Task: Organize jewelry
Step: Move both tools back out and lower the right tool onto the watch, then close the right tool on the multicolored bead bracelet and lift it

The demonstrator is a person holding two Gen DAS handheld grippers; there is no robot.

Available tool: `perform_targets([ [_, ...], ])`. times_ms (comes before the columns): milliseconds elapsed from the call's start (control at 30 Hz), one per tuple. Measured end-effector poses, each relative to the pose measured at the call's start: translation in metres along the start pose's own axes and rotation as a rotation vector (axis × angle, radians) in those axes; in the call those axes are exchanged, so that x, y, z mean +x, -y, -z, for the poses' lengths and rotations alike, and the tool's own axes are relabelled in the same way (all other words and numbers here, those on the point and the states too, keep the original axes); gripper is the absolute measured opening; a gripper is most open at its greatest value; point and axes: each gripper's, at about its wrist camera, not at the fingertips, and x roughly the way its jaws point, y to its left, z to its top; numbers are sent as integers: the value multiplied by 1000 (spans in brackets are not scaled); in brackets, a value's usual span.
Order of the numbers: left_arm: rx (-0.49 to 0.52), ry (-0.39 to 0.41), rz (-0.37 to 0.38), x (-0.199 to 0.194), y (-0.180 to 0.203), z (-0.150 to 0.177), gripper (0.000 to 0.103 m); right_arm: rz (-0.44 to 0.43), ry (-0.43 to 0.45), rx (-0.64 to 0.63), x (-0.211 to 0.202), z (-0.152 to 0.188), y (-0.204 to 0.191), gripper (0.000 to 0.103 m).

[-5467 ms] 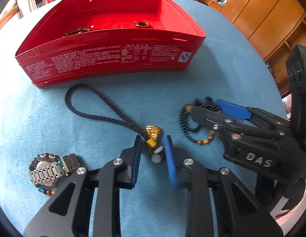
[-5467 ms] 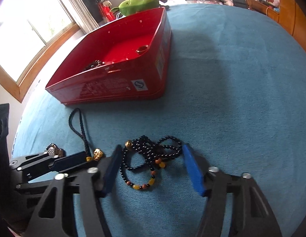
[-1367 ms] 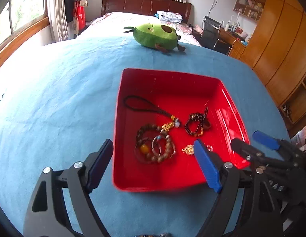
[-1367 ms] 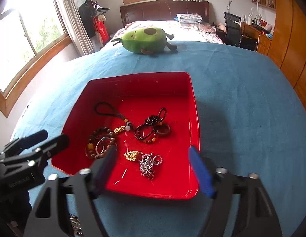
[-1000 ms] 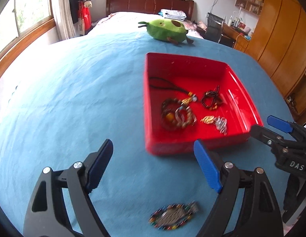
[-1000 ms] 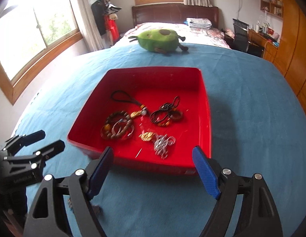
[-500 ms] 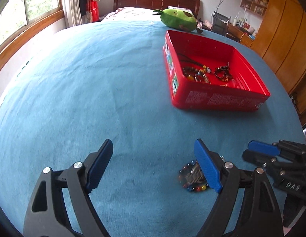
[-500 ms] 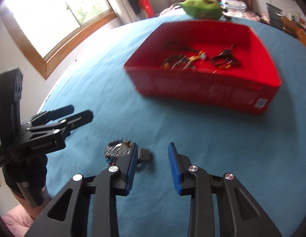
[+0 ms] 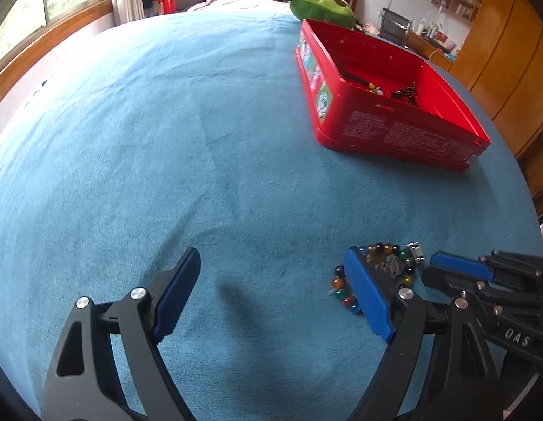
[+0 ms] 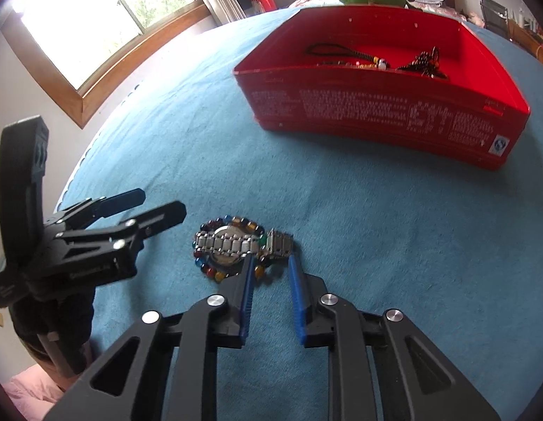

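Left gripper wide apart; right gripper seemingly half-narrowed.

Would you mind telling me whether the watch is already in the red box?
Not yet. The watch lies on the blue cloth with a bead bracelet, apart from the red box.

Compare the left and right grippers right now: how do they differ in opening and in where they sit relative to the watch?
The left gripper is spread wide over bare blue cloth, while the right gripper is narrowed, not shut. The left gripper has the watch and bead bracelet outside it, past one finger; the right gripper's fingers flank the watch band's end. Both are black with blue pads, low over the cloth.
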Motion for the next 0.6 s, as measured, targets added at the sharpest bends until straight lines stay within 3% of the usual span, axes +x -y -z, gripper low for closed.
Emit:
perform_targets([
  [467, -11, -1, 10, 2, -3, -3, 83, -33, -35, 62, 22, -1, -3, 19],
  [533, -16, -3, 12, 3, -5, -4, 83, -21, -25, 59, 21, -2, -5, 11],
  [600, -22, -6, 11, 5, -6, -5, 83, -26, -21, 64, 22, -3, -5, 10],
])
